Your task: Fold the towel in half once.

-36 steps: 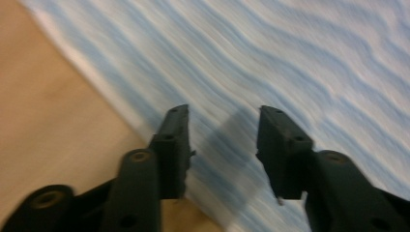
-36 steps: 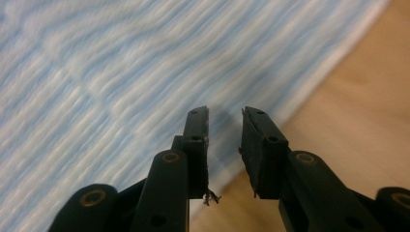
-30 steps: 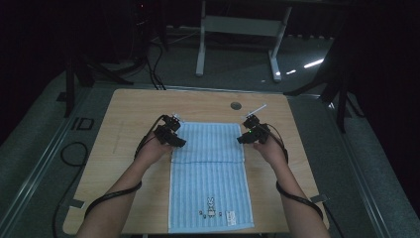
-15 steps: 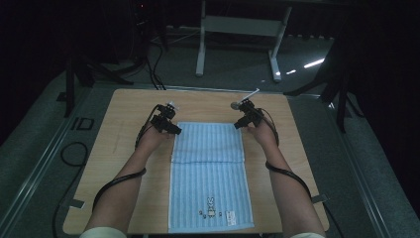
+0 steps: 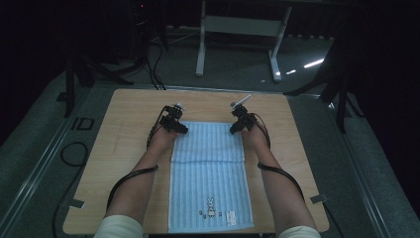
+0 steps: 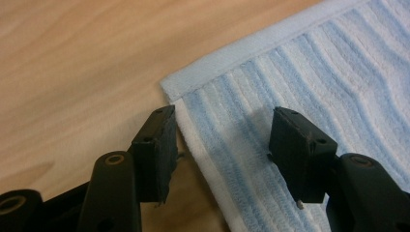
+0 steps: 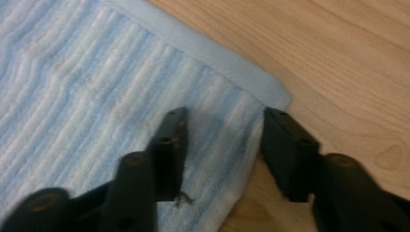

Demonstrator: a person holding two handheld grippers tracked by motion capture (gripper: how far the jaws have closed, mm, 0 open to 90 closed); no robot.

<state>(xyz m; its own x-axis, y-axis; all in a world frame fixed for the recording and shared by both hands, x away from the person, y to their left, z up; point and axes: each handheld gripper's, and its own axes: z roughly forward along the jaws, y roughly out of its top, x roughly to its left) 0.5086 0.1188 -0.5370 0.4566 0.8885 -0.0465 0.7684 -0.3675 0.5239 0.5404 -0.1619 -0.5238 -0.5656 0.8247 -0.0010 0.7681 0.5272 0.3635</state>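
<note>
A light blue striped towel (image 5: 208, 188) lies lengthways on the wooden table (image 5: 119, 148), with a folded layer over its far half. My left gripper (image 5: 178, 127) is low at the far left corner. In the left gripper view the towel (image 6: 329, 72) has its side edge between the left gripper (image 6: 223, 111) jaws, one on wood, one over cloth, not pinching; they have just been opening. My right gripper (image 5: 236, 127) is at the far right corner. The right gripper (image 7: 225, 112) straddles that side edge of the towel (image 7: 87, 82); its jaws have just been closing and the cloth is still loose between them.
A small rabbit print (image 5: 210, 203) and a label mark the towel's near end. Bare wood runs along both sides of the towel and beyond its far edge. A metal stand (image 5: 237, 25) and cables (image 5: 74, 153) are on the dark floor around the table.
Both hands have moved away from the person, out to the towel's far corners, and sunk close to the table. The forearms now reach farther over the table.
</note>
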